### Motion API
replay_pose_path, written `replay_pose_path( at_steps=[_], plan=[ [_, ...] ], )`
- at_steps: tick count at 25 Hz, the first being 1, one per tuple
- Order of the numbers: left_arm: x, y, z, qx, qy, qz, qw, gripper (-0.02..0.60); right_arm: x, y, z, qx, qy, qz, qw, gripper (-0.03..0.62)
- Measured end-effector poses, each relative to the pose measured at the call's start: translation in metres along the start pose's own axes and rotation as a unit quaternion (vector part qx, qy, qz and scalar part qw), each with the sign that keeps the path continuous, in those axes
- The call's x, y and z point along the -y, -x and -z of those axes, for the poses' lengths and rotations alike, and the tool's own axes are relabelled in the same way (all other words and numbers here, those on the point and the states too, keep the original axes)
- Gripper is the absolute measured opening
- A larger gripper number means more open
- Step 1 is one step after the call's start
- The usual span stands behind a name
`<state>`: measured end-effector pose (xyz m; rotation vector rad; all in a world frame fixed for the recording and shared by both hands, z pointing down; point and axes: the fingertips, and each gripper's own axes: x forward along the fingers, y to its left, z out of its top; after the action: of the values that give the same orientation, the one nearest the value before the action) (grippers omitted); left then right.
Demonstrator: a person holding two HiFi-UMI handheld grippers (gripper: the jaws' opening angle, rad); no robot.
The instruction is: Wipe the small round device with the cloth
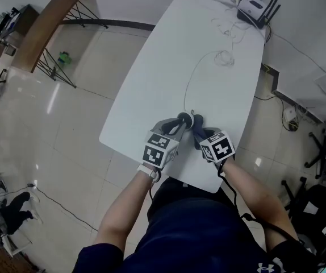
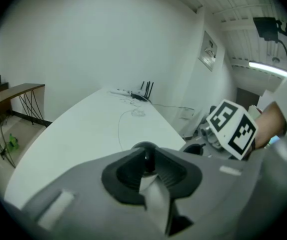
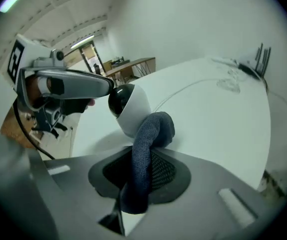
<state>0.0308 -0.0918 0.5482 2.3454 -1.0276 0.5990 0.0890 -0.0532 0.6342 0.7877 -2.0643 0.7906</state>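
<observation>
1. Right gripper (image 3: 138,176) has its jaws clamped on a dark grey-blue cloth (image 3: 151,134). The bunched end of the cloth presses against the small round device (image 3: 133,109).
2. Left gripper (image 2: 146,174) pinches that device between closed jaws. The device has a white body with a glossy black dome.
3. Both grippers meet tip to tip at the near end of the white table (image 1: 168,67).
4. A thin cable (image 1: 185,87) runs up the table toward a router (image 1: 253,7) at the far end.

No words or numbers are showing legibly; only a small white logo (image 1: 263,268) is sitting on the dark shirt (image 1: 197,232), behind the right tongs (image 1: 197,122).
</observation>
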Motion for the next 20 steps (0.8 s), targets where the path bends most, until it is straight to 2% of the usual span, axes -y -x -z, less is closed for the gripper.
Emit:
replay_pose_path(
  at_steps=[2,4,6,9,11,14,17,20],
  plan=[
    [0.000,0.000,0.000,-0.001,0.001,0.002,1.0000,0.057,-0.013,-0.003,0.002,0.002,-0.064,-0.027,0.998,0.077],
    [-0.001,-0.001,-0.001,-0.002,0.001,0.003,1.0000,0.057,-0.024,-0.006,0.003,0.004,-0.105,-0.046,0.993,0.077],
    [0.000,-0.001,-0.002,-0.002,0.002,0.006,1.0000,0.057,-0.035,-0.009,0.002,0.004,-0.119,-0.064,0.991,0.077],
    [0.003,0.000,-0.002,-0.002,0.004,0.009,0.9999,0.057,-0.058,-0.006,-0.004,0.005,-0.099,-0.101,0.990,0.077],
    [0.003,0.000,-0.001,-0.001,0.002,0.009,1.0000,0.057,-0.072,-0.001,-0.003,-0.002,-0.058,-0.132,0.990,0.077],
    [0.006,0.006,-0.008,0.014,0.004,0.015,0.9998,0.060,-0.071,0.015,0.008,-0.033,0.058,-0.155,0.986,0.077],
    [0.010,0.011,-0.018,0.040,0.018,0.017,0.9989,0.060,-0.029,0.035,0.021,-0.088,0.182,-0.123,0.972,0.078],
    [0.016,0.009,-0.016,0.045,0.030,0.025,0.9982,0.060,0.024,0.049,0.006,-0.112,0.229,-0.070,0.964,0.078]
  ],
)
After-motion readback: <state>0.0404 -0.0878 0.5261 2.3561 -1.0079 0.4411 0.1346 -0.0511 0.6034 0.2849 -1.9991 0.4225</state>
